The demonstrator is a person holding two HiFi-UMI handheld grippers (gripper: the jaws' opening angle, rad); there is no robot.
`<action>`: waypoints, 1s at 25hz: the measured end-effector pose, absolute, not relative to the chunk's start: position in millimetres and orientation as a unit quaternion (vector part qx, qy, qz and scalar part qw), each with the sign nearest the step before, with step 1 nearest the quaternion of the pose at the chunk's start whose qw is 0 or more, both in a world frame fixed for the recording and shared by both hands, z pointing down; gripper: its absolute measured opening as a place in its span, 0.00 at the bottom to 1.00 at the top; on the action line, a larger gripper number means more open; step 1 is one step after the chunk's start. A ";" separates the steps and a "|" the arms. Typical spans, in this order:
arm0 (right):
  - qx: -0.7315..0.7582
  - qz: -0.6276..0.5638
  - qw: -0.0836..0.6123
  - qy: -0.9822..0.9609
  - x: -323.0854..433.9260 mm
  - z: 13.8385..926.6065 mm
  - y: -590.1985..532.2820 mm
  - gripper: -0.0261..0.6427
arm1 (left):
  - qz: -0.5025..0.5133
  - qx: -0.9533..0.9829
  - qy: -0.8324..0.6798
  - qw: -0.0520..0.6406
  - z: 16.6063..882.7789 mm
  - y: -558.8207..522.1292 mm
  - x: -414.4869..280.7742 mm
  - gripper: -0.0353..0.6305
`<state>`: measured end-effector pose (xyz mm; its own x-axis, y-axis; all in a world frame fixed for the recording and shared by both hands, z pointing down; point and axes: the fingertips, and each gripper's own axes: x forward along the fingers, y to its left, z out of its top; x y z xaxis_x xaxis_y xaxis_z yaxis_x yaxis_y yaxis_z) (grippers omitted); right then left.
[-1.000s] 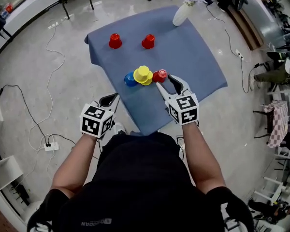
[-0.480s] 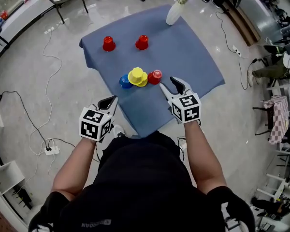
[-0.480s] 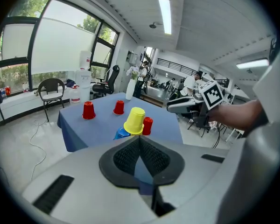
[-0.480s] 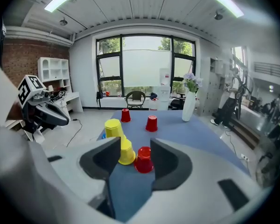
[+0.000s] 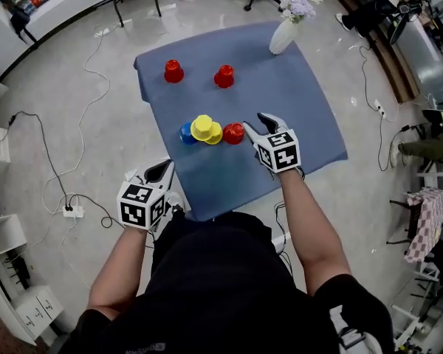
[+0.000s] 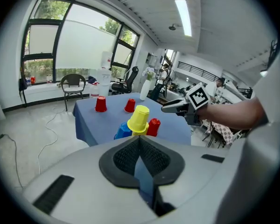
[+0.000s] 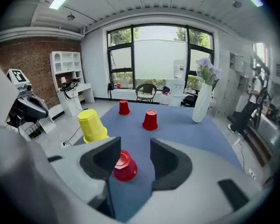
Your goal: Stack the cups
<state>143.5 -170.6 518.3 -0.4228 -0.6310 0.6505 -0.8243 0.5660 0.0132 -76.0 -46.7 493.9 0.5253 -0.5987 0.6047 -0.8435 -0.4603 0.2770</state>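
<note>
Five plastic cups counted on a worktop [image 5: 303,116] draped in blue cloth: three red, one yellow, one blue. All upside down, mouths toward the cloth, flat bottoms up, long axes upright save the yellow one's.

At the far side, a far-left red plastic cup [image 5: 173,71] and a second far red plastic cup [image 5: 224,76], set apart from each other and well apart from the other three.

Near the middle, a row of three packed close together: blue plastic cup [image 5: 185,133] at the left, yellow plastic cup [image 5: 203,127] in the middle, near red plastic cup [image 5: 233,133] at the right. Yellow one leaning off upright and standing higher than its two neighbours in the left gripper view, with a sliver of yellow under its rim. Possibly another cup beneath it; cannot tell.

One tall white vase [image 5: 283,38] upright at the far right corner, holding one bunch of pale flowers [image 5: 299,6].

Right hand-held gripper [image 5: 254,122] over the worktop, jaws spread wide, pointing down at the near red plastic cup. That cup just ahead, framed in the gap in the right gripper view, partly behind one jaw, not pinched.

Left hand-held gripper [image 5: 165,167] off the worktop's near left corner, above the grey floor [image 5: 74,139], jaws pressed together with nothing between them.
</note>
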 end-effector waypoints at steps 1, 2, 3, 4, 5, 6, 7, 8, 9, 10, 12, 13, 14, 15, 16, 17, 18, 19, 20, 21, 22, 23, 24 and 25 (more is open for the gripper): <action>0.433 0.152 0.314 -0.831 146.0 521.9 -177.9 0.34 | 0.217 0.821 -0.444 0.286 494.7 -44.3 -74.3 0.06; 0.426 0.148 0.318 -0.834 147.9 524.7 -185.1 0.34 | 0.217 0.815 -0.453 0.289 495.0 -41.8 -72.8 0.06; 0.420 0.143 0.322 -0.837 149.0 527.3 -192.2 0.34 | 0.216 0.809 -0.461 0.292 494.9 -39.5 -71.8 0.06; 0.413 0.139 0.326 -0.839 148.9 529.9 -199.4 0.34 | 0.215 0.804 -0.470 0.294 494.5 -37.6 -71.5 0.06; 0.406 0.134 0.329 -0.842 147.3 532.3 -207.1 0.34 | 0.213 0.799 -0.478 0.295 493.9 -36.7 -72.0 0.06; 0.400 0.128 0.333 -0.844 144.4 534.6 -215.2 0.34 | 0.211 0.795 -0.487 0.295 493.4 -36.4 -73.1 0.06; 0.394 0.122 0.335 -0.847 140.4 536.4 -223.4 0.34 | 0.209 0.790 -0.494 0.296 492.9 -36.4 -74.5 0.06; 0.388 0.114 0.338 -0.850 136.1 537.9 -231.4 0.34 | 0.207 0.786 -0.502 0.296 492.6 -36.1 -75.6 0.06; 0.382 0.106 0.340 -0.852 132.3 539.0 -238.9 0.34 | 0.205 0.781 -0.509 0.297 492.7 -35.1 -76.0 0.06; 0.377 0.097 0.343 -0.855 129.2 540.1 -246.1 0.34 | 0.204 0.776 -0.517 0.299 493.2 -33.5 -76.1 0.06; 0.369 0.081 0.349 -0.858 125.3 542.7 -260.5 0.34 | 0.202 0.764 -0.533 0.303 495.0 -29.5 -76.3 0.06; 0.366 0.075 0.352 -0.858 123.5 544.6 -268.1 0.34 | 0.201 0.758 -0.540 0.305 496.0 -27.6 -77.0 0.06; 0.364 0.073 0.354 -0.858 120.9 546.7 -276.1 0.34 | 0.199 0.753 -0.547 0.308 497.1 -25.9 -78.2 0.06; 0.362 0.073 0.355 -0.859 117.6 548.9 -283.9 0.34 | 0.199 0.748 -0.552 0.310 498.4 -24.1 -79.5 0.06; 0.360 0.075 0.354 -0.860 113.8 551.4 -291.3 0.34 | 0.198 0.744 -0.557 0.312 499.7 -22.0 -80.6 0.06; 0.357 0.077 0.355 -0.861 110.2 553.8 -298.1 0.34 | 0.198 0.740 -0.561 0.314 500.9 -20.0 -81.2 0.06; 0.354 0.079 0.356 -0.861 106.9 556.0 -304.4 0.34 | 0.198 0.737 -0.565 0.315 501.9 -18.3 -81.2 0.06; 0.351 0.080 0.357 -0.862 104.1 558.0 -310.3 0.34 | 0.198 0.734 -0.567 0.317 502.6 -17.0 -80.9 0.06; 0.349 0.079 0.358 -0.862 102.0 559.9 -315.9 0.34 | 0.198 0.732 -0.569 0.319 503.4 -15.7 -80.1 0.06; 0.347 0.080 0.360 -0.863 100.3 562.2 -321.0 0.35 | 0.199 0.730 -0.570 0.320 504.0 -14.4 -79.1 0.06; 0.345 0.081 0.361 -0.863 98.8 565.0 -325.6 0.36 | 0.200 0.727 -0.572 0.322 504.6 -12.9 -78.2 0.06; 0.343 0.084 0.363 -0.863 97.4 568.2 -329.8 0.36 | 0.202 0.725 -0.573 0.323 505.1 -11.3 -77.5 0.06; 0.340 0.086 0.367 -0.862 96.4 571.9 -333.7 0.37 | 0.204 0.723 -0.574 0.325 505.7 -9.7 -77.1 0.06; 0.338 0.086 0.373 -0.860 95.5 576.0 -337.4 0.37 | 0.206 0.722 -0.575 0.326 506.4 -8.3 -76.8 0.06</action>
